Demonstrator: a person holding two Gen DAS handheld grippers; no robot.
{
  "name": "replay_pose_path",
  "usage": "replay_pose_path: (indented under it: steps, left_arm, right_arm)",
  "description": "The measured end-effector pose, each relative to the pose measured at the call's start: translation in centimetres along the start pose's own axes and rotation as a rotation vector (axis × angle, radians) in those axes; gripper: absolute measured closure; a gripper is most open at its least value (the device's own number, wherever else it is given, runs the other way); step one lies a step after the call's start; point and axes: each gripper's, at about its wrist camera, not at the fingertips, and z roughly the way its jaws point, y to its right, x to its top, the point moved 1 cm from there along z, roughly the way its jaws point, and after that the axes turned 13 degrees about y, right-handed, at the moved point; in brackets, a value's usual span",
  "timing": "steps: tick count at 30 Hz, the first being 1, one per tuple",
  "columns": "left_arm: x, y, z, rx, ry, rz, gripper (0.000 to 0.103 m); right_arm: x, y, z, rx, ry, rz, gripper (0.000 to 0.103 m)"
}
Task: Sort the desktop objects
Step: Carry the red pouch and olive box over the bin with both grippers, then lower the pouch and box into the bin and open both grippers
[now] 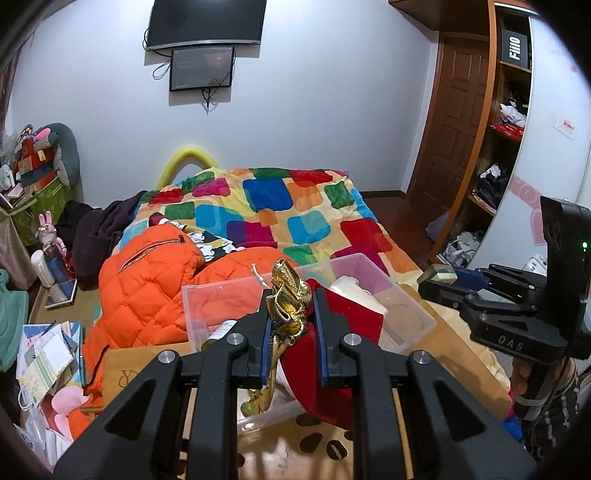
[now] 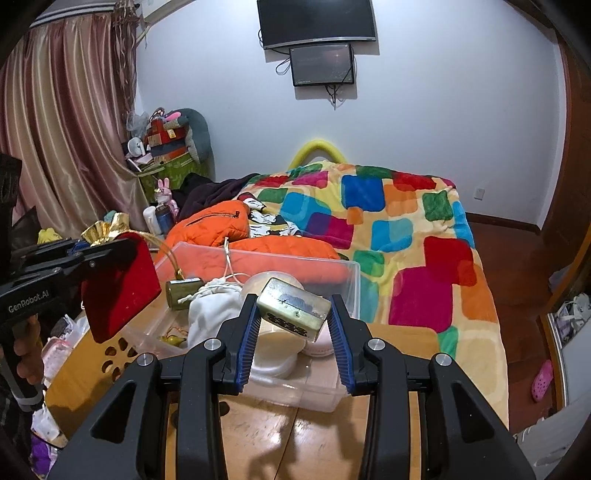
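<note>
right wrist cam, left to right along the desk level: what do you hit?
left hand-held gripper holding the red pouch → olive-green block in the clear bin → white drawstring bag → metal box in the right hand-held gripper → patchwork blanket

Left wrist view sits just behind the left hand-held gripper (image 1: 291,325), looking forward and slightly down along its fingers, very near the clear plastic bin (image 1: 406,306) on the tabletop (image 1: 461,354). It faces the bed (image 1: 295,206) and the wall-mounted TV (image 1: 207,22); the right hand-held gripper (image 1: 437,275) enters at the right edge.

Right wrist view sits likewise behind the right hand-held gripper (image 2: 293,325), facing the same way from further right, close over the clear plastic bin (image 2: 343,280) and tabletop (image 2: 402,339). The left hand-held gripper (image 2: 110,251) shows at its left edge.

Both share the bin, bed (image 2: 406,229), TV (image 2: 316,22) and each other's gripper.
</note>
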Motion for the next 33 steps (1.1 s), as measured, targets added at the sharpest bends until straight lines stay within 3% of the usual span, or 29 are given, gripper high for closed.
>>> replay_pose_path:
  steps: [12,26,33]
  left_arm:
    - [-3.7,-0.5,4.7,0.016,-0.111,-0.031,0.084]
    - [-4.9,0.1,6.2,0.090,-0.122,0.058,0.083]
    - [-4.8,0.8,5.7,0.108,-0.093,0.090,0.060]
  right_arm:
    - [-2.8,0.4,3.6,0.001,-0.104,-0.030,0.069]
    - [-3.3,0.3,4.2,-0.005,-0.111,-0.038,0.069]
    - [-3.4,-0.2,3.9,-0.002,-0.112,-0.059,0.069]
